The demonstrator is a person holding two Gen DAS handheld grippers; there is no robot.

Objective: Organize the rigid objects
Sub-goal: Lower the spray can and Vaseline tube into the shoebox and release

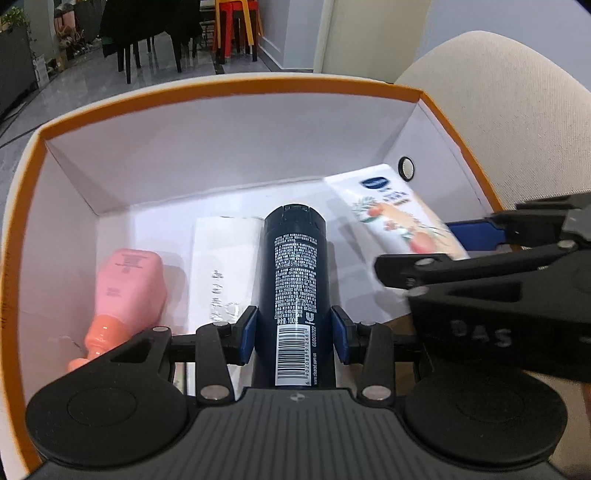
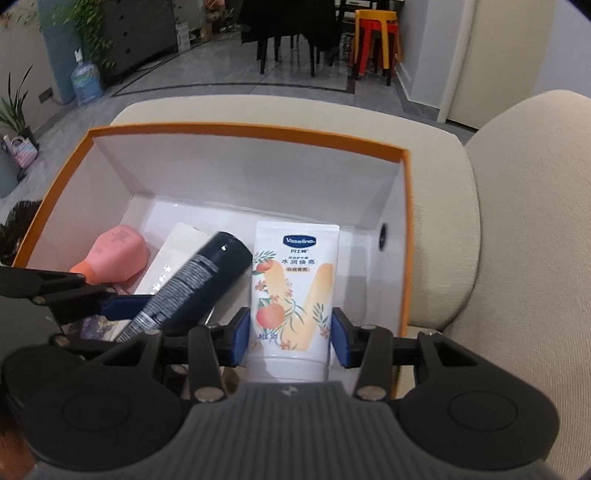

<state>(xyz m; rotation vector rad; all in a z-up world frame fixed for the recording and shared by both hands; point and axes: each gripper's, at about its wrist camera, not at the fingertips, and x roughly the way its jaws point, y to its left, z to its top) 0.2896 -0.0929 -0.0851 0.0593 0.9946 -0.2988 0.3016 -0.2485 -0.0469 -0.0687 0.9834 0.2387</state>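
Both grippers reach into an orange-rimmed white box (image 1: 229, 79) (image 2: 255, 130). My left gripper (image 1: 294, 334) is shut on a dark navy bottle (image 1: 293, 280) with a barcode label, its blue pads pressing both sides; the same bottle (image 2: 199, 280) leans at a slant in the right wrist view. My right gripper (image 2: 290, 336) is shut on a white Vaseline tube (image 2: 295, 291) with peach print, seen as the tube (image 1: 391, 210) at the right of the left wrist view. A pink bottle (image 1: 125, 291) (image 2: 114, 258) and a white box (image 1: 221, 269) (image 2: 173, 258) lie on the box floor.
The box rests on a beige cushioned seat (image 2: 517, 229) (image 1: 517, 110). Beyond it lie grey floor tiles, dark chairs (image 2: 291, 33), orange and red stools (image 2: 375, 40), a water jug (image 2: 86, 83) and plants. The far half of the box floor is bare.
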